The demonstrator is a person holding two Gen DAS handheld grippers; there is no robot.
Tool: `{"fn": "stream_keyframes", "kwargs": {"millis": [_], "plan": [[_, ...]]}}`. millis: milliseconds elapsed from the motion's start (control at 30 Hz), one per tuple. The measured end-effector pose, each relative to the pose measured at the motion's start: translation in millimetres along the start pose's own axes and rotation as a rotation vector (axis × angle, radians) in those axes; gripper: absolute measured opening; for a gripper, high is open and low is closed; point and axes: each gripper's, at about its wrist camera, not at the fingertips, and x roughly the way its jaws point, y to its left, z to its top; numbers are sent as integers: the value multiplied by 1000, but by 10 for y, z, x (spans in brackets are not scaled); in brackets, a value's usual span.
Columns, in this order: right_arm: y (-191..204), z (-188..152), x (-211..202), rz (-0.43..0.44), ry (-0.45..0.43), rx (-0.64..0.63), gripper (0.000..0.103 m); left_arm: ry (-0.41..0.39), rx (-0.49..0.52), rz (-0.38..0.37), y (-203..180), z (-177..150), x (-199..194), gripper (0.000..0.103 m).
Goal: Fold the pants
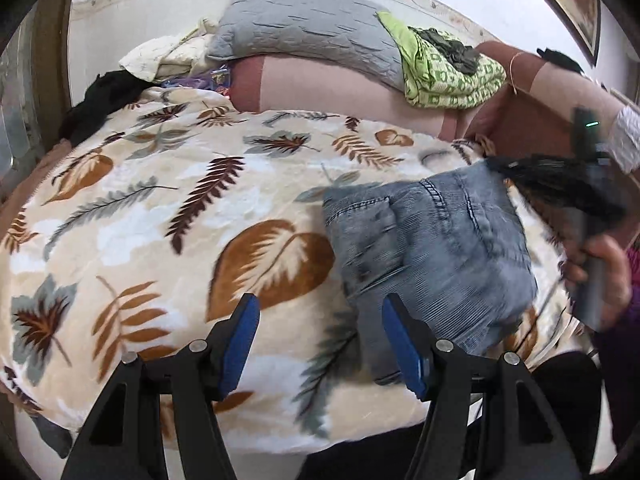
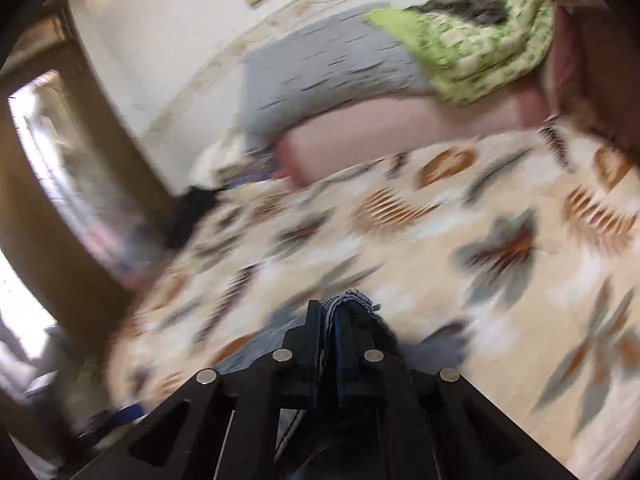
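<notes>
Since the left gripper (image 1: 320,340) hangs just over the near edge of the bed with its two blue pads spread wide and nothing between them, I'd guess it's free and waiting to catch a corner or flatten the bundle. Right past its right finger sits the pants (image 1: 428,248), one pair of faded blue jeans, already doubled up into a chunky packet on the leaf-print blanket (image 1: 168,216). Looks like the fold is mostly done, though that's my read, not a sure thing.

Over on the right side, the right gripper (image 2: 328,328) is pressed together on a bit of denim; its own camera shows the frayed hem poking up between the two fingers. Probably it's holding that edge up so the cloth can be laid over. That view is really blurry, so don't trust much else from it. From the left camera you can see one hand (image 1: 600,276) wrapped around that gripper's handle.

Farther back: one grey pillow (image 1: 304,28), one green patterned bundle (image 1: 448,68) with something dark lying on top, and one black garment (image 1: 100,96) at the far left corner.
</notes>
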Motion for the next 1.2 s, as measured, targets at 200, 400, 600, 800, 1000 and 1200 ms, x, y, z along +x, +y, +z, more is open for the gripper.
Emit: {"fn": "stream_keyframes", "kwargs": {"millis": [200, 400, 600, 800, 1000, 1200], "plan": [[-824, 7, -108, 36, 6, 315, 36, 45, 13, -43, -186, 93, 249, 65], [-817, -433, -245, 290, 176, 399, 79, 105, 87, -86, -495, 52, 536, 65], [-563, -1039, -129, 431, 348, 470, 79, 79, 55, -99, -407, 20, 393, 65], [-160, -1444, 110, 468, 432, 461, 77, 44, -3, 9, 32, 32, 155, 65], [137, -1359, -88, 386, 361, 295, 9, 68, -41, 28, 186, -13, 182, 65], [55, -763, -514, 168, 81, 121, 7, 124, -8, 13, -22, -4, 411, 65]]}}
